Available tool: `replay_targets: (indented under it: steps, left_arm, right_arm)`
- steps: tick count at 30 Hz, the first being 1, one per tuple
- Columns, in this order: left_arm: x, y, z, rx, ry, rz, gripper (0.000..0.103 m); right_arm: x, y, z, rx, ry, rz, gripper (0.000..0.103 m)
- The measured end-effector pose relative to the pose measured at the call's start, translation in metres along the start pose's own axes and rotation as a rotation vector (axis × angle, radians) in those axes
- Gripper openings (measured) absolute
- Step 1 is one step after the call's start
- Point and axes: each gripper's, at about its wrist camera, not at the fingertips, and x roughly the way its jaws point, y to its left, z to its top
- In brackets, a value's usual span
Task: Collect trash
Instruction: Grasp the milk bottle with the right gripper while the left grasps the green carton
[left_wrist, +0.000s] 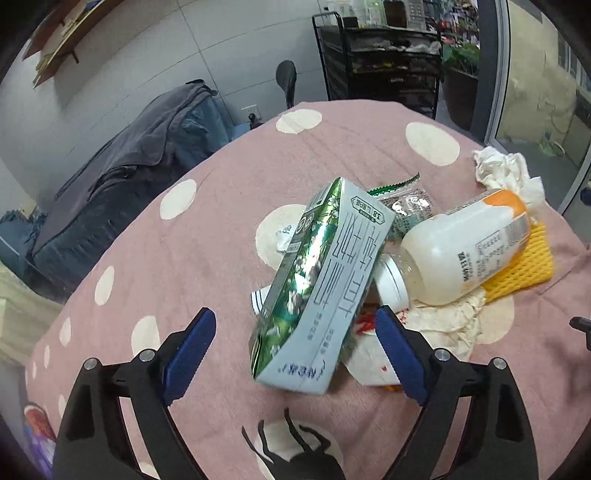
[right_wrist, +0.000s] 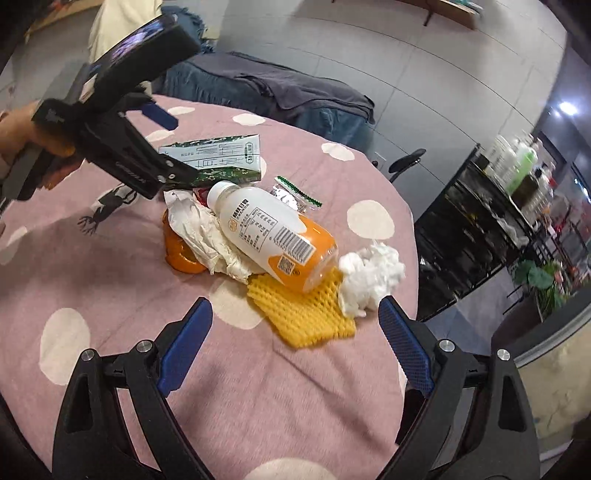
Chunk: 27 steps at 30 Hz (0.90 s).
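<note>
Straddling the carton, your left gripper stays off it, fingers spread. Your right gripper gapes above the mesh.

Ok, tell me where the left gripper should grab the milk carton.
Grip the milk carton across its narrow width at the near end, coming from above. It lies tilted on the pile, lengthwise between the open left gripper fingers, and the bottle crowds its far side.

**Hidden and cut-off parts**

Your left gripper hides the milk carton's near end in the right wrist view. The crumpled wrapper covers most of the orange peel. The yellow foam net disappears partly under the bottle.
</note>
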Motion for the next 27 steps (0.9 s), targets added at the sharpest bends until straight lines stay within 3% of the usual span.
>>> replay_targets:
  steps: [5, 8, 12, 13, 15, 21, 27]
  left_arm:
    - [0.027, 0.002, 0.01, 0.087, 0.053, -0.01, 0.073]
    - [0.041, 0.01, 0.013, 0.077, 0.081, -0.033, 0.067]
    - [0.05, 0.025, 0.013, -0.007, 0.093, -0.143, 0.057]
    - [0.05, 0.028, 0.013, -0.024, 0.091, -0.153, 0.057]
    - [0.048, 0.031, 0.012, -0.033, 0.078, -0.146, 0.056]
    - [0.024, 0.034, -0.001, -0.092, 0.007, -0.105, 0.056]
    - [-0.018, 0.032, -0.013, -0.185, -0.086, -0.11, 0.056]
  right_arm:
    - [0.032, 0.015, 0.031, -0.236, 0.035, -0.048, 0.09]
    - [0.056, 0.027, 0.046, -0.372, 0.073, -0.08, 0.089]
    - [0.091, 0.042, 0.057, -0.495, 0.142, -0.08, 0.08]
    - [0.098, 0.046, 0.058, -0.513, 0.158, -0.069, 0.074]
    - [0.105, 0.053, 0.058, -0.538, 0.165, -0.082, 0.073]
    - [0.077, 0.038, 0.06, -0.412, 0.098, -0.041, 0.064]
    - [0.035, 0.032, 0.049, -0.281, 0.031, -0.037, 0.063]
